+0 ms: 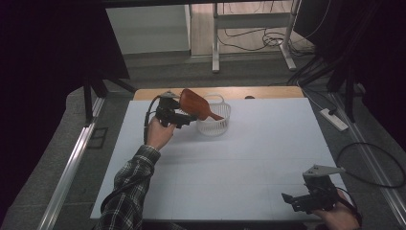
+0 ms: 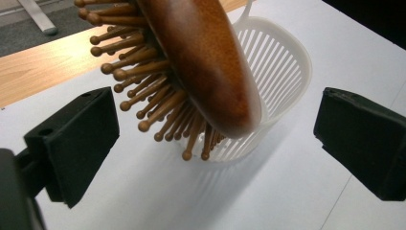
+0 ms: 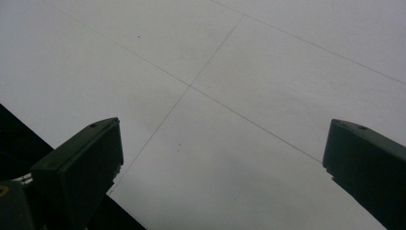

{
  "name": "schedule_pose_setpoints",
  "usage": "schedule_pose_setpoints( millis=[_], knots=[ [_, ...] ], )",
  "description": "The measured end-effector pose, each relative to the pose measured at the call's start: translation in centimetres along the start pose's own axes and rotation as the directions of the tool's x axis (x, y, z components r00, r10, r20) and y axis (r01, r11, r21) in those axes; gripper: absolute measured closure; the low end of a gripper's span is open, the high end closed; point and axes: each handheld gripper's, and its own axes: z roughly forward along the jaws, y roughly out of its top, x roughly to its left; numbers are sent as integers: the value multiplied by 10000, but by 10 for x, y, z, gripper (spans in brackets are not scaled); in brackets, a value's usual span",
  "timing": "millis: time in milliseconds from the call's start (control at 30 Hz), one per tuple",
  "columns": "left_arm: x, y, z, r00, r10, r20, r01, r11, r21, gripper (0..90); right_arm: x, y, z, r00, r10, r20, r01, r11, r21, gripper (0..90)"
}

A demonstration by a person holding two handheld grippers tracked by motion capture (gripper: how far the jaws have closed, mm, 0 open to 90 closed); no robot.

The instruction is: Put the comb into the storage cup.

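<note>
— Upper middle of the high view: wooden hairbrush propped head-up against the rim of a white slotted basket, handle end down inside, near the far edge of the white surface. Left claw just beside the brush head, jaws apart, gripping nothing.

— And from the left claw's own camera?

— Brush back and wooden bristles looming at top centre, blurred, tilted over the basket wall. Both black jaws wide, one at lower left, one at right edge, neither touching wood.

— Stage of the job?

— Judged as nearly done: brush lodged in the basket, left claw already let go. Left to do, by the look of it: backing the left claw away, perhaps a nudge to settle the brush lower.

— The other side?

— Right claw parked at lower right of the high view, well apart from the basket, jaws spread, idle over bare white panels and their seams.

— Anything unclear?

— Handle tip buried behind the basket slats, resting point impossible to tell. Top of the brush cut off by the frame in the left gripper view. Room beyond the surface dark, only a metal stand and floor cables legible at top.
</note>
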Motion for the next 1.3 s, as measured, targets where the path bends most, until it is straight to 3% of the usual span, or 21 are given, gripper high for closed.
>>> schedule_pose_setpoints(
  millis=[433, 600, 1067, 1300],
  knots=[
    [1, -7, -7, 9996, 195, 216, -186, 9990, -409, 15, 0, 0, 0, 10000, -22, 13, 22, 10000, -76, 0],
    [-1, -13, -11, 9991, 423, 71, -420, 9986, -318, 11, -1, -1, -2, 10000, 39, -81, -41, 9997, -231, 0],
    [-2, -31, -24, 10000, 41, 10, -40, 9995, -301, 0, -1, -2, -5, 9996, 160, 222, -150, 9987, -480, 0],
    [-5, -36, -29, 9998, 101, -189, -104, 9998, -169, 0, 2, -2, -5, 9993, -27, 370, 47, 9985, -545, 0]
  ],
)
